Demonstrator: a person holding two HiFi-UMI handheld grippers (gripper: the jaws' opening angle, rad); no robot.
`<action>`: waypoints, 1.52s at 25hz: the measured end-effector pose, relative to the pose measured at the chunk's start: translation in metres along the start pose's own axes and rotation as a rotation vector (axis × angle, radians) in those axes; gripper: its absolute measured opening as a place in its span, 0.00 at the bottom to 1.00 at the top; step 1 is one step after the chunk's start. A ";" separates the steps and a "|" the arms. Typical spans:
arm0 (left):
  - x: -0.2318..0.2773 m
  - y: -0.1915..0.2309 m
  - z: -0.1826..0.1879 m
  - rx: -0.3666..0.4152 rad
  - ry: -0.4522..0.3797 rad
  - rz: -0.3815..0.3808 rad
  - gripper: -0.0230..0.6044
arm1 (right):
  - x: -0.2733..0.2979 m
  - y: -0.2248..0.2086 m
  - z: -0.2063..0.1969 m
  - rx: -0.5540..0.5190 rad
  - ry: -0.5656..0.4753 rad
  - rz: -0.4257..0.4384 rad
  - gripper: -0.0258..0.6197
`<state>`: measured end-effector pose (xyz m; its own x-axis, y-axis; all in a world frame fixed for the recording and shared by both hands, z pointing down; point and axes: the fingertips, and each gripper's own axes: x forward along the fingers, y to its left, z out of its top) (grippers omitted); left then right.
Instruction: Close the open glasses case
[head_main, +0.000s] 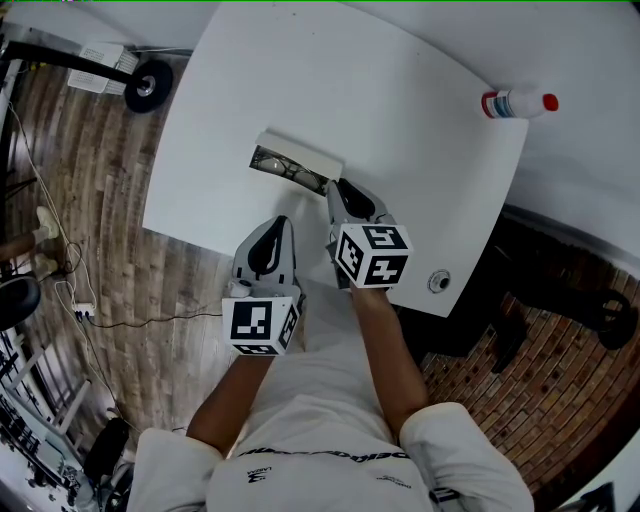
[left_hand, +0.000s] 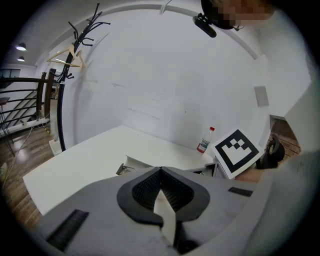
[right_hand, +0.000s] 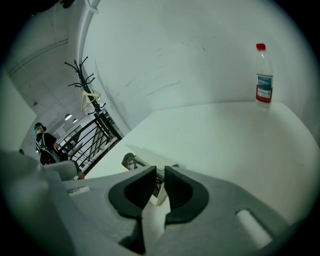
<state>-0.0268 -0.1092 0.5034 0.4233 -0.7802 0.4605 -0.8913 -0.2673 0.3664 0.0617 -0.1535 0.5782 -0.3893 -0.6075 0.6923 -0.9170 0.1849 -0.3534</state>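
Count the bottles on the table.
1. The bottle stands upright near the far right corner of the table, well apart from the open glasses case. No other shows, though part of the near edge is covered.

White table (head_main: 300, 80), wood-plank floor (head_main: 90, 200), white wall (left_hand: 150, 75), coat stand (left_hand: 59, 115), black railing (right_hand: 92, 137)

On our white rectangular bench (head_main: 400, 120), the open white glasses case (head_main: 295, 163) lies mid-bench. The clear plastic bottle (head_main: 518, 102) stands well apart, far right. Our right tongs (head_main: 338, 186) sit just before the case's right end, with the left tongs (head_main: 279, 224) nearer us.
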 end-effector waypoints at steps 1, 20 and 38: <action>0.000 0.000 0.000 0.000 -0.001 0.000 0.03 | 0.000 0.001 -0.001 -0.001 0.001 0.000 0.11; -0.004 -0.001 -0.004 0.002 0.006 -0.012 0.03 | -0.003 0.008 -0.013 -0.018 0.014 0.003 0.11; -0.010 -0.001 -0.007 0.004 0.007 -0.015 0.03 | -0.003 0.012 -0.025 -0.027 0.026 0.002 0.11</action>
<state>-0.0291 -0.0967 0.5042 0.4373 -0.7722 0.4609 -0.8856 -0.2808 0.3699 0.0499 -0.1302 0.5877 -0.3925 -0.5867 0.7083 -0.9183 0.2070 -0.3374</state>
